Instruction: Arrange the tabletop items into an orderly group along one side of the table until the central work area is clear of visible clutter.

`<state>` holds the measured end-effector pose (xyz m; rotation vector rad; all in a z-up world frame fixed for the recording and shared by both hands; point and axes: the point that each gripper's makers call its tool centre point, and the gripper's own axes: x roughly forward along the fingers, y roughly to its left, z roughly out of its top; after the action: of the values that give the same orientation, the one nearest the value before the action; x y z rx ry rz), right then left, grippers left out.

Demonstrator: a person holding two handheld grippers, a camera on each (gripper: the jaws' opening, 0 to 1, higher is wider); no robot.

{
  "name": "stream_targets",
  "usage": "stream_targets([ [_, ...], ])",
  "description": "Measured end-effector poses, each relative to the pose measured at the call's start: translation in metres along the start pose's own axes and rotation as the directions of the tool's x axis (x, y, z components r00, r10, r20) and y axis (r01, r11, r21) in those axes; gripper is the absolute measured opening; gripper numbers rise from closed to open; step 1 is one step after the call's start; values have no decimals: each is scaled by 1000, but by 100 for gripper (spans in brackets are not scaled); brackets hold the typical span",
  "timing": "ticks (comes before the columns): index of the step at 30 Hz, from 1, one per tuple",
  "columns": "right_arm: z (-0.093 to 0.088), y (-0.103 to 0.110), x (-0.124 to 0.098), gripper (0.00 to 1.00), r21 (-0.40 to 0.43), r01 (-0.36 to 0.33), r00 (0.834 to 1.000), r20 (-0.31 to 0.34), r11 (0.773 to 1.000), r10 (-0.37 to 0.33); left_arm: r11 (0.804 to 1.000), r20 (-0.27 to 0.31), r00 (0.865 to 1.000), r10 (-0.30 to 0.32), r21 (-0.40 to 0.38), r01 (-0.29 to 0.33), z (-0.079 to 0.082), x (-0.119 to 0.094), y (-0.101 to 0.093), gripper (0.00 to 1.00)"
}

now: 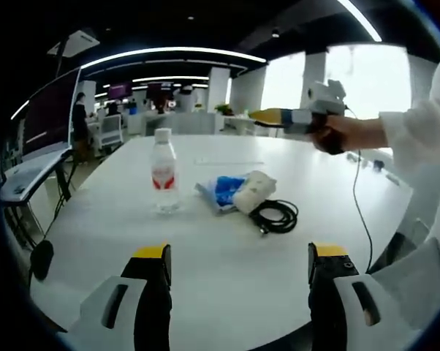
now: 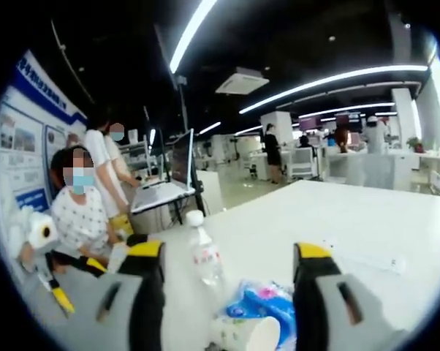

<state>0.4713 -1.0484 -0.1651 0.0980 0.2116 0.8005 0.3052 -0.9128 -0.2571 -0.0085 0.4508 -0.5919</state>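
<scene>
Four items are seen grouped near the middle of the white round surface [image 1: 227, 270] in the left gripper view. A clear plastic water bottle [image 1: 163, 172] with a white cap and a red-and-white label is stood upright. Just to its right a blue-and-white printed packet [image 1: 218, 191] is laid flat, and a pale paper cup [image 1: 253, 191] is laid on its side against the packet, apparently touching it. A coiled black cable [image 1: 276, 216] is laid just beside the cup, on the nearer side.

The left tool [image 1: 238, 267] is held low over the near edge of the surface, its yellow-tipped black jaws spread wide apart with nothing between them. The right tool [image 1: 267, 116] is seen at the upper right of the same view, gripped by a hand [image 1: 335, 134] in a white sleeve and raised well above the surface; how far its jaws are parted cannot be told from there.

In the right gripper view the right tool [image 2: 229, 263] is shown with its jaws wide apart and nothing gripped. Between them the bottle [image 2: 205, 256], the packet [image 2: 267, 302] and the open mouth of the cup [image 2: 248, 335] are seen from above. Two people [image 2: 81, 212] are seen beyond the far edge of the surface, at the left.
</scene>
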Motion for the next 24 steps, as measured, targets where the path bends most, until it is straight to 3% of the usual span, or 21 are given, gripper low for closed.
stream_targets([
  [9,-8,-2,-3,68,25,13,1000,-7,1000,-12,1000,-9,1000,0,0,0,-2,2,0,73],
  [24,-48,-15,-23,65,90,71,995,-71,993,-65,1000,-25,1000,-10,-5,10,-6,5,-1,73],
])
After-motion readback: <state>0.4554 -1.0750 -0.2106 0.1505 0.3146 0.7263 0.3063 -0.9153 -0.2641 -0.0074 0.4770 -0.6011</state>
